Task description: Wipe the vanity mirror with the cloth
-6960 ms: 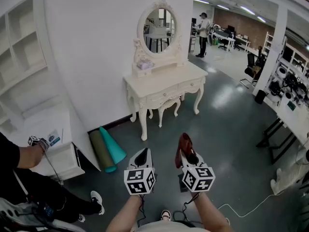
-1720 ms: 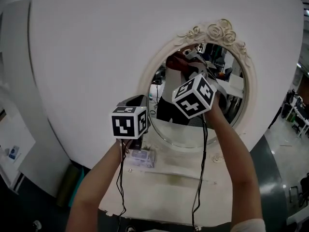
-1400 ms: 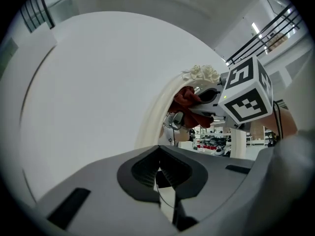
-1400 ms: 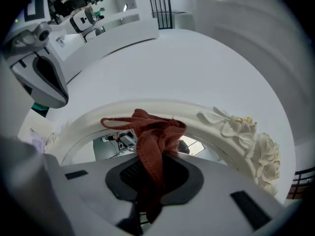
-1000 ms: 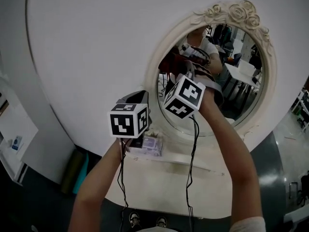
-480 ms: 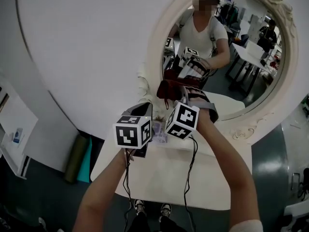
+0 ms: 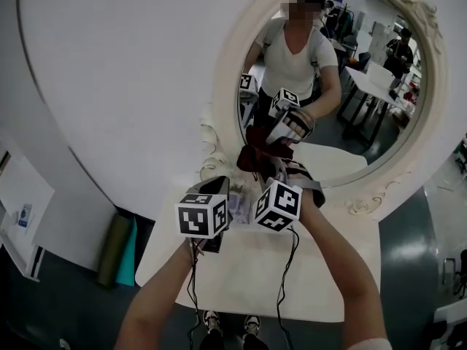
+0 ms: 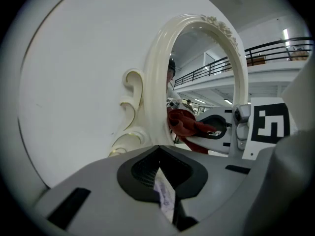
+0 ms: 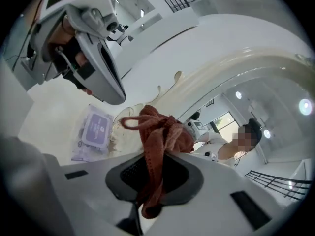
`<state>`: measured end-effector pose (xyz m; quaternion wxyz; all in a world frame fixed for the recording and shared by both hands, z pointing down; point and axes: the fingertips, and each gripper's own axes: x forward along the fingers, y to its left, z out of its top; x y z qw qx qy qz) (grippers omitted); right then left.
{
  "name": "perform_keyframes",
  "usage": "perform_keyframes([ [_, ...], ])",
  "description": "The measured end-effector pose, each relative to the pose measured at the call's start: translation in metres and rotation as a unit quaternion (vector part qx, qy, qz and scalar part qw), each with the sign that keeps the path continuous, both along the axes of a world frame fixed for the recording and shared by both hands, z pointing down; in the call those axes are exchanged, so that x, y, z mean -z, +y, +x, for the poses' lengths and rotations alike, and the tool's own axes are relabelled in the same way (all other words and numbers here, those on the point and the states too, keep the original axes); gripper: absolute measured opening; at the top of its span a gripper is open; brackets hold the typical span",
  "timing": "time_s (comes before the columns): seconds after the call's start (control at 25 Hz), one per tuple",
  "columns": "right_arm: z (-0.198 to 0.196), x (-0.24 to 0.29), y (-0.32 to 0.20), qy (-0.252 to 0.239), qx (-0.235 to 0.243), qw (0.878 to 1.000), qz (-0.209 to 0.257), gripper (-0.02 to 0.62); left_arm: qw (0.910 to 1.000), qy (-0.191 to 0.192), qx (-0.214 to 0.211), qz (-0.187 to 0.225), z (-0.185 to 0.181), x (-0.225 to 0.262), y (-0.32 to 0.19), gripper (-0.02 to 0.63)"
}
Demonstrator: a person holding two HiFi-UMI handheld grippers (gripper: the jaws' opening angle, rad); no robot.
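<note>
Cloth point(image 7: 264, 154), dark red: bunched against the lower-left of the vanity mirror point(image 7: 357, 100) glass, just inside the cream frame point(image 7: 225, 86). In the head view the cloth meets its own reflection, so it looks like it touches the glass. A loop of it sticks out toward the frame side.

Right gripper point(image 7: 273, 172): jaws clamped on the cloth. The right gripper view shows fabric point(image 9: 160, 132) pinched between the pads at the right gripper point(image 9: 155, 154) tips, with a tail hanging down through the gap. The nose points at the mirror's lower rim. The right forearm point(image 7: 332, 257) reaches up and forward, angled left toward the glass, with the marker cube on the near side.

Left gripper point(image 7: 216, 187): jaws together at the tips, nothing clamped. The left gripper point(image 8: 158, 151) sits just below and left of the mirror's lower-left frame curl, close beside the right one and apart from the glass. From it, the cloth point(image 8: 184, 124) shows at the frame edge. The left forearm point(image 7: 157, 301) comes up nearly straight.

Wipes packet point(image 7: 239, 206), lilac label: lies flat on the vanity top point(image 7: 241, 275) right under the mirror's lower-left rim, between the two grippers in the head view. It also shows in the right gripper view point(image 9: 93, 132).

The glass reflects the person, both grippers and the cloth.
</note>
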<state>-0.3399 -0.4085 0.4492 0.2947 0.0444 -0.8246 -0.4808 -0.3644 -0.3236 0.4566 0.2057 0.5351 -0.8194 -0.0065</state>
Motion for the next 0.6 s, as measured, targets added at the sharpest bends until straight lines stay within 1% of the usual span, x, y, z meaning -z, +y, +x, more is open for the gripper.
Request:
perform_keyframes([
  [0.2, 0.02, 0.107, -0.003, -0.061, -0.003, 0.998, 0.012, 0.061, 0.9985, -0.042, -0.014, 0.034, 0.007, 0.082, -0.02, 0.011],
  [0.32, 0.04, 0.191, -0.02, -0.112, -0.02, 0.992, 0.05, 0.061, 0.9949, -0.078, -0.023, 0.06, 0.017, 0.148, -0.035, 0.011],
  [0.4, 0.057, 0.248, -0.032, -0.151, -0.033, 0.984, 0.089, 0.061, 0.9905, -0.103, -0.034, 0.084, 0.026, 0.194, -0.05, 0.011],
  [0.48, 0.072, 0.301, -0.042, -0.185, -0.049, 0.973, 0.131, 0.061, 0.9858, -0.12, -0.046, 0.108, 0.034, 0.233, -0.064, 0.011],
  [0.6, 0.088, 0.363, -0.057, -0.219, -0.074, 0.957, 0.175, 0.061, 0.9802, -0.14, -0.05, 0.131, 0.043, 0.276, -0.079, 0.011],
])
